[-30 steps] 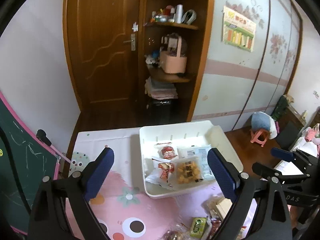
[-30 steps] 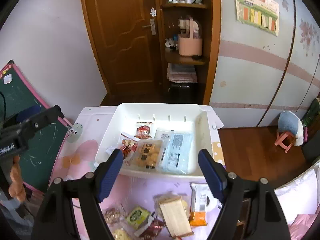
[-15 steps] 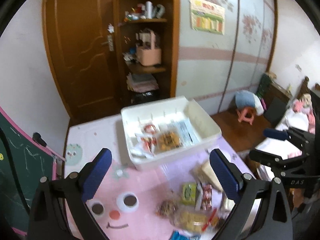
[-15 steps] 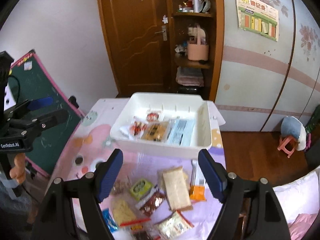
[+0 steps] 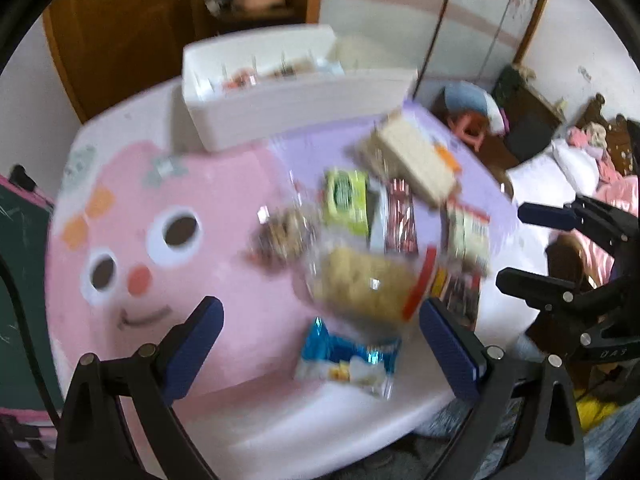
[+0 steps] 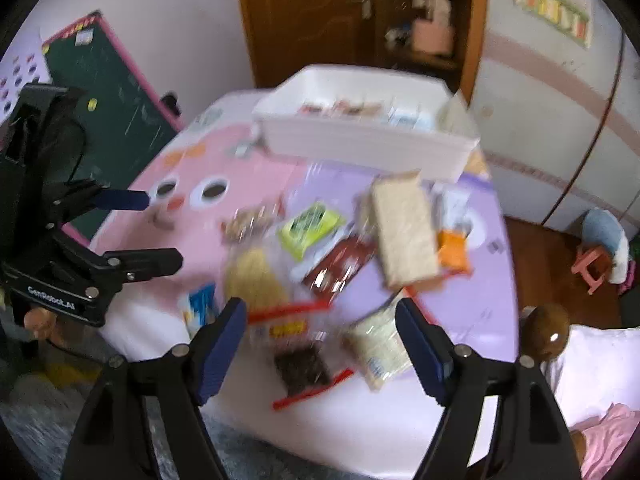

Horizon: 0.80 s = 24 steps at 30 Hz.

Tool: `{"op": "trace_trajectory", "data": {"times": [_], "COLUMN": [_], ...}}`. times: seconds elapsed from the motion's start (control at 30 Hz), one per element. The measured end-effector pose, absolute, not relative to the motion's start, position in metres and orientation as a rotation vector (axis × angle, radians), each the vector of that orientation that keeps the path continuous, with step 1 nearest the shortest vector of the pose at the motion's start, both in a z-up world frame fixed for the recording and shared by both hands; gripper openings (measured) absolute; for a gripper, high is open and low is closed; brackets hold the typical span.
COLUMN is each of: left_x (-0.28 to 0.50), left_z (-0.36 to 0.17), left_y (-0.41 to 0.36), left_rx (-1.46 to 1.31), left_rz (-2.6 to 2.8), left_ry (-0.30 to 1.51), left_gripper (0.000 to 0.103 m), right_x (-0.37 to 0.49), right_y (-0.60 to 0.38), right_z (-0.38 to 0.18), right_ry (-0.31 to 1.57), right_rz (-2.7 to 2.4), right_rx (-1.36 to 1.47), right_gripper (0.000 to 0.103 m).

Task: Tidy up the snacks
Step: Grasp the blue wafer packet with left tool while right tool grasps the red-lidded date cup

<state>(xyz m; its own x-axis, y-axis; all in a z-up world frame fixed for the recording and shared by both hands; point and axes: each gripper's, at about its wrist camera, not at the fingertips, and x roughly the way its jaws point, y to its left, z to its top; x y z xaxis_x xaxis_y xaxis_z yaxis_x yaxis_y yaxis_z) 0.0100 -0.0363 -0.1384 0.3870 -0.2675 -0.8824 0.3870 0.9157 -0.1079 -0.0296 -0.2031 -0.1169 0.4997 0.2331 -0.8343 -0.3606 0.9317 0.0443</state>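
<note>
Both grippers are tilted down over the loose snack pile at the near-right part of the table (image 5: 240, 412), and neither holds anything. The left gripper (image 5: 320, 344) has its jaws spread wide, having just been opening, with nothing between the pads. It hangs above the clear bag of yellow crackers (image 5: 360, 284) and the blue packet (image 5: 344, 360) near the table's front edge. The right gripper (image 6: 320, 332) stands about half open, its jaws having just closed a little, also with nothing pressed between the pads. Below it lie a clear bag with a red zip strip (image 6: 298, 344) and a pale packet (image 6: 380, 344).

The white bin (image 6: 360, 140) sits at the far edge and already holds a few packets. The remaining packets overlap one another, among them the green packet (image 6: 310, 226) and the long tan packet (image 6: 404, 232), so a good pick means choosing 1 packet per gripper. Each should likely come down over a free edge of its packet. The slack bags will probably crumple, so pinching across the narrow side seems wise. The 2 grippers are close, and staggering their descents would avoid a clash.
</note>
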Motion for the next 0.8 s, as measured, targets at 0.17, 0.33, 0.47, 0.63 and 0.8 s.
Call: {"op": "trace_trajectory", "data": {"times": [0.17, 0.33, 0.47, 0.63, 0.8], "left_x": [0.003, 0.0, 0.0, -0.002, -0.002], "left_z": [-0.175, -0.193, -0.2, -0.211, -0.217], "left_y": [-0.045, -0.055, -0.06, -0.064, -0.062], "left_rx": [0.162, 0.194, 0.206, 0.232, 0.229], "left_rz": [-0.439, -0.457, -0.456, -0.447, -0.427], "left_ry": [1.192, 1.247, 1.258, 1.285, 1.292], "left_gripper": [0.098, 0.098, 0.098, 0.093, 0.089], "right_x": [-0.035, -0.035, -0.034, -0.031, -0.022], "right_y": [-0.198, -0.194, -0.192, -0.189, -0.183], "right_z": [-0.146, -0.167, -0.18, -0.188, -0.202], "right_ry": [1.056, 1.111, 1.145, 1.144, 1.166], "right_rz": [0.424, 0.448, 0.455, 0.439, 0.402], "right_rx": [-0.172, -0.195, -0.221, -0.254, -0.303], "right_gripper": [0.074, 0.066, 0.066, 0.066, 0.065]}}
